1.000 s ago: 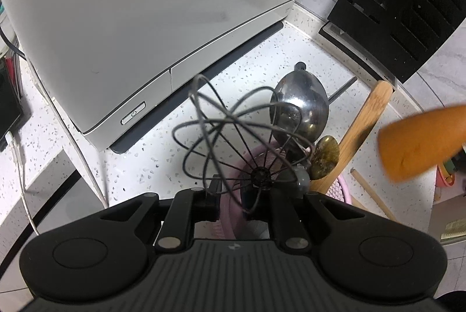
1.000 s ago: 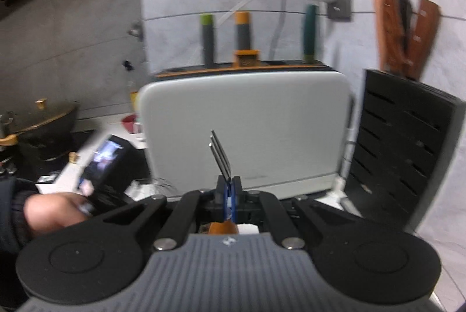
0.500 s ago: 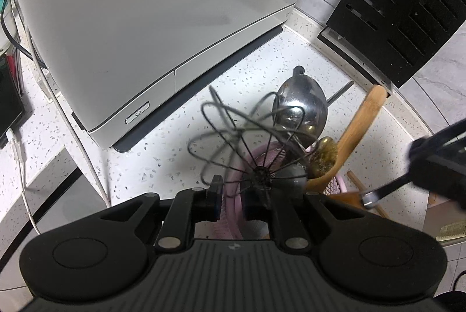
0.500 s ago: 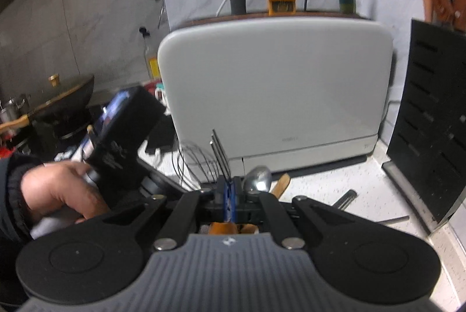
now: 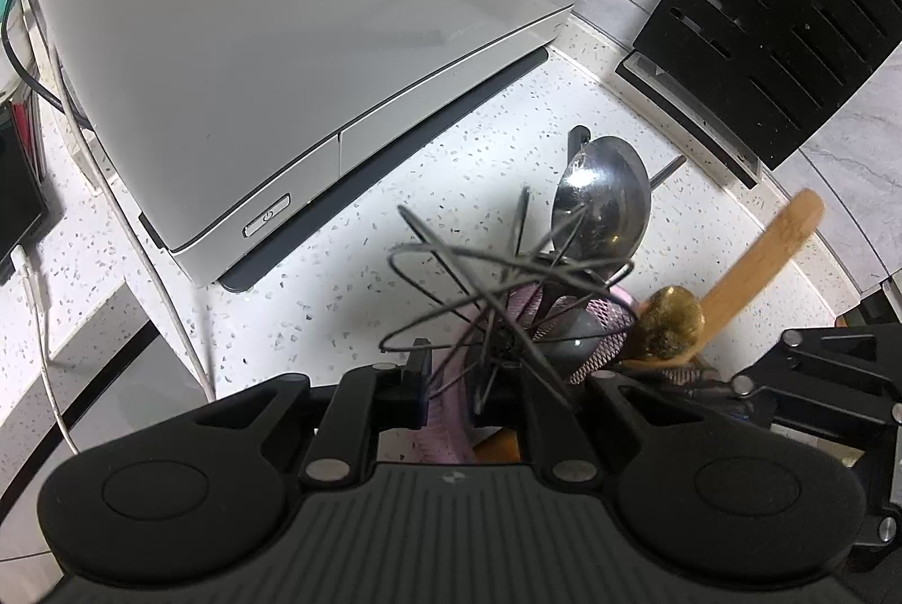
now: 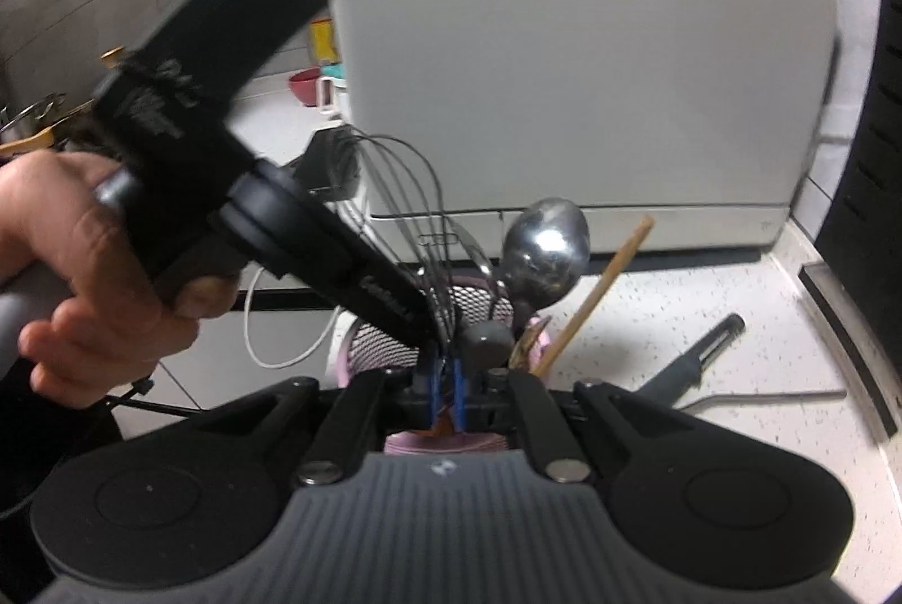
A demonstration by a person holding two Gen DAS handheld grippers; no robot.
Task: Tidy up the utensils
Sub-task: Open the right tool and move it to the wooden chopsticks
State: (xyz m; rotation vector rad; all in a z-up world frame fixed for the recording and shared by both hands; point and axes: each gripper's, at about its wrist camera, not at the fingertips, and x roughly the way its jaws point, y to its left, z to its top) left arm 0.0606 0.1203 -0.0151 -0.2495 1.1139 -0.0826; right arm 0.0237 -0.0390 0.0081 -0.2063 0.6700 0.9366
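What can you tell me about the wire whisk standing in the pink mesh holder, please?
The wire whisk is thin, dark metal: looped wires form a balloon head pointing up, tilted toward the white appliance. Its lower end sits inside the pink mesh holder beside a steel ladle. The left gripper is shut at the holder's rim, near the base of the wires.

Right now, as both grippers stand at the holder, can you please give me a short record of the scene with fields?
Holder: pink mesh holder on the speckled counter, in front of a white appliance
Inside: wire whisk, steel ladle, wooden spatula, brass-coloured spoon
Left gripper: fingers shut on the holder's rim
Right gripper: over the holder, fingers opening, an orange-brown piece showing between them
Loose on counter: dark-handled tool, right of the holder
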